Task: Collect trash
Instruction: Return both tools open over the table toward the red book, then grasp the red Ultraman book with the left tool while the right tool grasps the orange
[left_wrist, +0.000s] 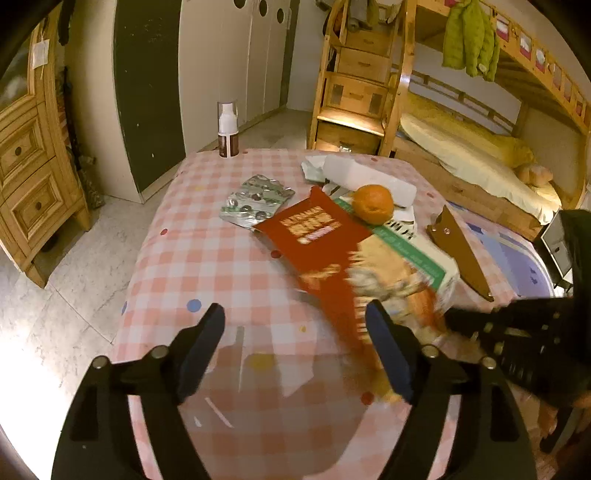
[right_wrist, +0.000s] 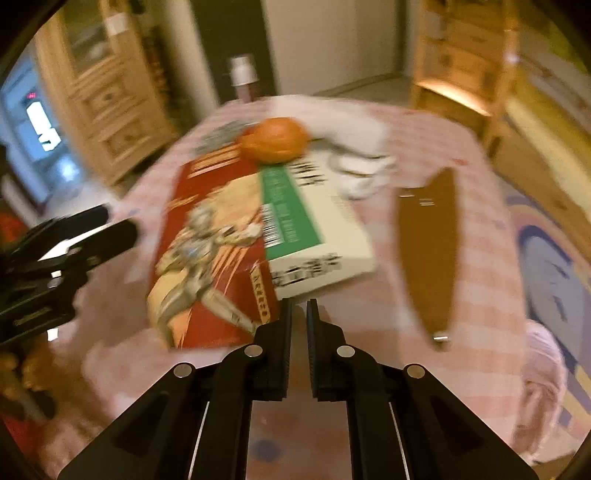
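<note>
A red snack packet (left_wrist: 314, 236) (right_wrist: 207, 258) lies on the checked tablecloth (left_wrist: 192, 258), smeared by motion at its near end. My right gripper (right_wrist: 299, 306) (left_wrist: 448, 315) has its jaws almost together on that near corner. My left gripper (left_wrist: 295, 325) (right_wrist: 118, 223) hovers open just left of the packet, with only a clear plastic film (left_wrist: 266, 369) on the cloth below it. Crumpled foil blister packs (left_wrist: 258, 199) lie beyond the packet's far left end. An orange (left_wrist: 373, 203) (right_wrist: 275, 140) rests on a green and white box (left_wrist: 413, 254) (right_wrist: 306, 229).
A brown pointed sheath (left_wrist: 461, 251) (right_wrist: 428, 240) lies right of the box. White wrapping (left_wrist: 369, 177) sits behind the orange and a pump bottle (left_wrist: 228, 129) stands at the table's far edge. A wooden dresser (left_wrist: 29, 177) is on the left, a bunk bed (left_wrist: 461, 155) on the right.
</note>
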